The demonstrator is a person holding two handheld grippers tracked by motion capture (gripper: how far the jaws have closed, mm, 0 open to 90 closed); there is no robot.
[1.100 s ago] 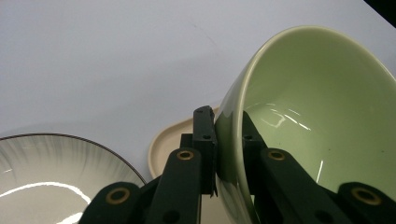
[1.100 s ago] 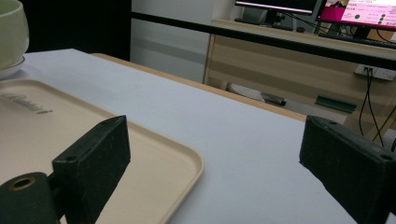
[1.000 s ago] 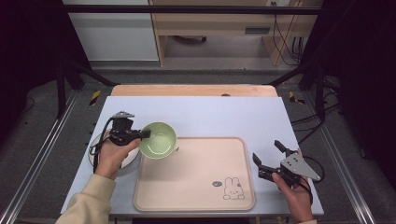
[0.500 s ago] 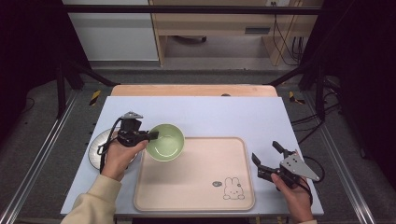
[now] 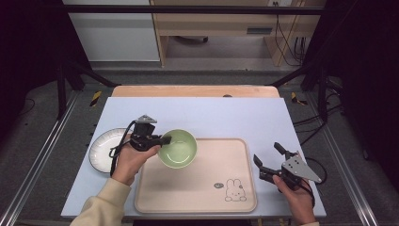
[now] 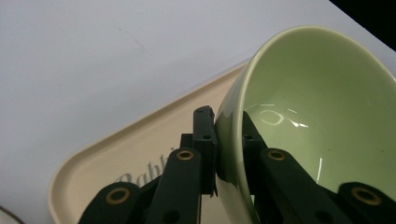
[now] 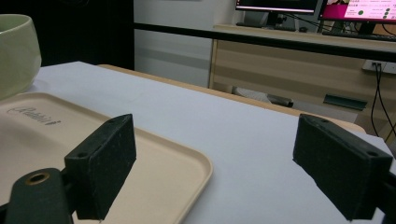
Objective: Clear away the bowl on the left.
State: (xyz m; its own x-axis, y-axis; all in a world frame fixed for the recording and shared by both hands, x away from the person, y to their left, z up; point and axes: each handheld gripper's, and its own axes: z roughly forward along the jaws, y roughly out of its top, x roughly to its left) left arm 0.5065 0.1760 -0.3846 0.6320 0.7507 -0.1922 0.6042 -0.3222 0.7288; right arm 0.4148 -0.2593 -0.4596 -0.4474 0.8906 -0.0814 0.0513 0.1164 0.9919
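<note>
A person sits at a table [image 5: 226, 117] covered in pale lavender-grey, holding a black two-jaw gripper in each hand. The left gripper [image 5: 162, 140] is clamped on the rim of a green bowl [image 5: 178, 148], one jaw on the outside wall and one on the inside, as the left gripper view shows close up [image 6: 229, 140]. The bowl is held over the upper left corner of a tray [image 5: 207, 193], tipped a little, and does not appear to rest flat on it yet. By my reading, the work is moving the bowl onto the tray: the bowl has been picked up and brought above the tray, and what is left is to lower it, let it settle and release the rim.

The bowl [image 6: 317, 116] is smooth glazed ceramic, pale green, round and deep, with glossy highlights inside. The tray [image 7: 154, 154] is a matte cream rectangle with rounded corners and a low raised lip; a small rabbit drawing and a word are printed near its lower right corner.

To the left of the tray lies a white plate [image 5: 101, 148], round and shallow with a thin dark edge line, partly hidden behind the left hand [image 5: 131, 160].

The right gripper [image 5: 268, 160] hovers near the tray's right edge with its jaws wide apart and nothing between them; its pads [image 7: 105, 158] look like blocks of rough black foam.
</note>
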